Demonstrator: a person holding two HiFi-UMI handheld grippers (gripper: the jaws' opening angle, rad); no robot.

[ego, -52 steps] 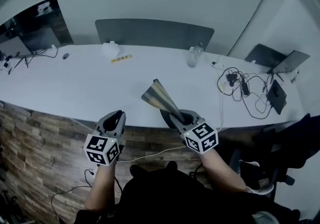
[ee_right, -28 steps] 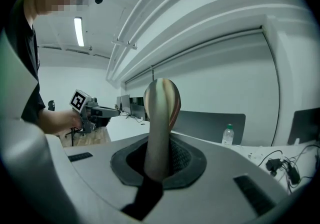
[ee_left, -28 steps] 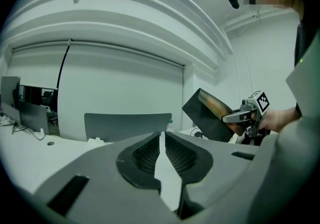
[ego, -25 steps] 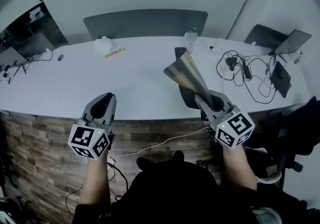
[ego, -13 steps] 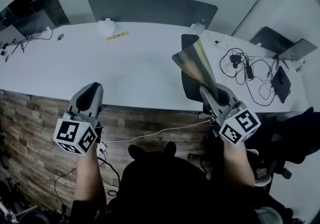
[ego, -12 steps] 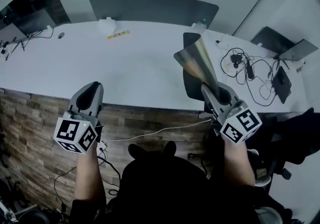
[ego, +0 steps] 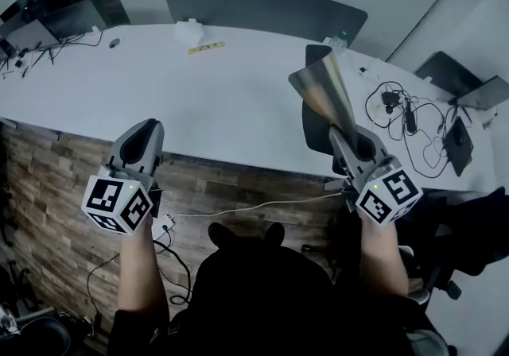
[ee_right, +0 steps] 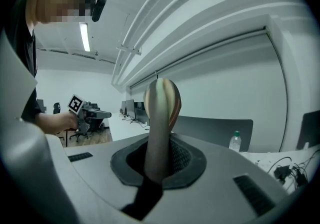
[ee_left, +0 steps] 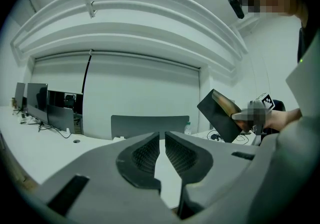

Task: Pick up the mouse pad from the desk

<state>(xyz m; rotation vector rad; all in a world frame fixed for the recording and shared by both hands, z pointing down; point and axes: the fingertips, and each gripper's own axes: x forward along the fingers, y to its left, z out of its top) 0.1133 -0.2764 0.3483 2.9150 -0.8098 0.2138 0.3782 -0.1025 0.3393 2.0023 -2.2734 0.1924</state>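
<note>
**Thin pinch on a floppy pad**

The right gripper (ego: 347, 142) has its jaws clamped on one narrow edge of the mouse pad (ego: 321, 90). The pad is clear of the desk (ego: 199, 100) and stands curled in the air above the desk's near right part. I judge the grip to be slight: the pad is limp, so a quick swing or tilt could work the edge out of the pads. Its free far end could also flop down into the cables (ego: 406, 120) at the right. The left gripper (ego: 145, 132) is at the near left with its jaws drawn together on nothing, so it gives no support.
</note>
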